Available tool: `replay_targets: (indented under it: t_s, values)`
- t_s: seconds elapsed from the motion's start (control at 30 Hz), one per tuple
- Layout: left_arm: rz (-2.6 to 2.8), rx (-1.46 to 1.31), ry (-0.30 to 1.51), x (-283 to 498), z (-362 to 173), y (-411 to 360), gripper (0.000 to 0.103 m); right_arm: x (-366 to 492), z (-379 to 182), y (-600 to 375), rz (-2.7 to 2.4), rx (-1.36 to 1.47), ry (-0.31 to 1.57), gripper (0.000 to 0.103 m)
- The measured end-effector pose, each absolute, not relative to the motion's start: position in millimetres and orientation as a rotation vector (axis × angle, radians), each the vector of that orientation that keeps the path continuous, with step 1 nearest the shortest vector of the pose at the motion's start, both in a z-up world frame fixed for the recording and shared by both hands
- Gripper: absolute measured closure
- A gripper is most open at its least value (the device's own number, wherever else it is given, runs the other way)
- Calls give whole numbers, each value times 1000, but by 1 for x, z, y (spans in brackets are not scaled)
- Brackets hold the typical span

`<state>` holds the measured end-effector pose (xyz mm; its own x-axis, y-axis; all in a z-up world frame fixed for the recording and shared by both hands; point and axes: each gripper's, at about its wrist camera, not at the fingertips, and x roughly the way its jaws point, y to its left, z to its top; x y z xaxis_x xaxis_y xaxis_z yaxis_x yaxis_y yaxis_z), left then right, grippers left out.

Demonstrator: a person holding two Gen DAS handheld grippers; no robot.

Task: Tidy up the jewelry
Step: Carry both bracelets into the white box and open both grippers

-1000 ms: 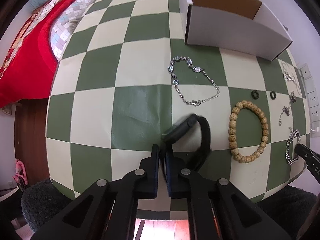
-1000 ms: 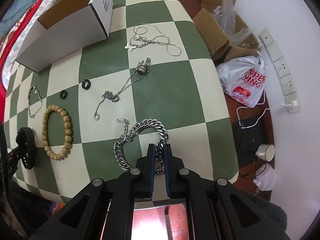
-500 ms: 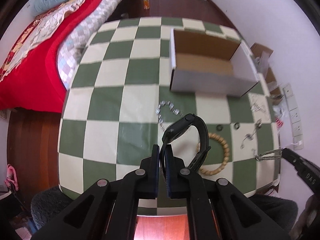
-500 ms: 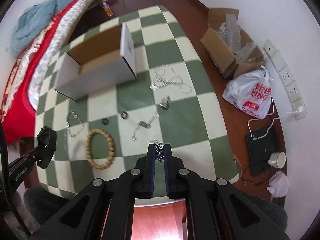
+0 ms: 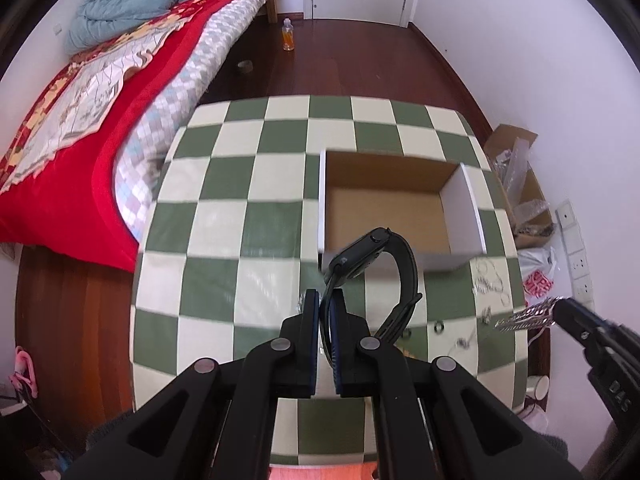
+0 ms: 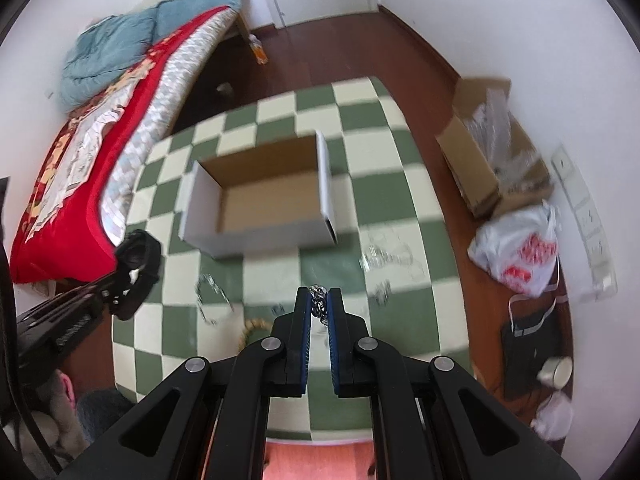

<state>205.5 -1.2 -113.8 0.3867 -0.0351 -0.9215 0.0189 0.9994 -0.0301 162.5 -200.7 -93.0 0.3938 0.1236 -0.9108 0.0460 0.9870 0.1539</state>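
Jewelry is up off the counter (image 5: 280, 184) now: our left claw (image 5: 325, 308) pinches the black watch (image 5: 372, 256) and our right claw (image 6: 319, 308) pinches the silver chain (image 6: 319, 305), with the open box (image 6: 264, 204) just ahead to drop them in.

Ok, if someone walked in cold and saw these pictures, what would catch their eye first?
Probably the green-and-cream checkered table with the open, empty box on its far right part. Then the two grippers raised above it: the left gripper pinches a black watch, the right gripper a silver chain. The red bedspread left of the table also stands out.

both tools (image 5: 325, 312) (image 6: 319, 308) are matte black linkages with silver pivot screws and blue-edged finger pads (image 6: 306, 320).
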Motion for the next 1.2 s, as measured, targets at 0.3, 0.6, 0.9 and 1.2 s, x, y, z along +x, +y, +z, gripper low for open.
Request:
replay_targets:
  t_s: [0.3,0.6,0.9,1.2]
  values:
    - [-8,16,1183,272,-114,-15,100,251,-67,-174,62,60,1104,95]
    - [-38,-62,1333,340,-154,-14,100,327,-131,-166,80,105,1254,95]
    - [-38,-98,1418,367,-177,-12,81,356,-175,-157,100,70,1381,93]
    - [45,-50,1290,362,-145,4,2,343,-157,-163,33,7,1356,30]
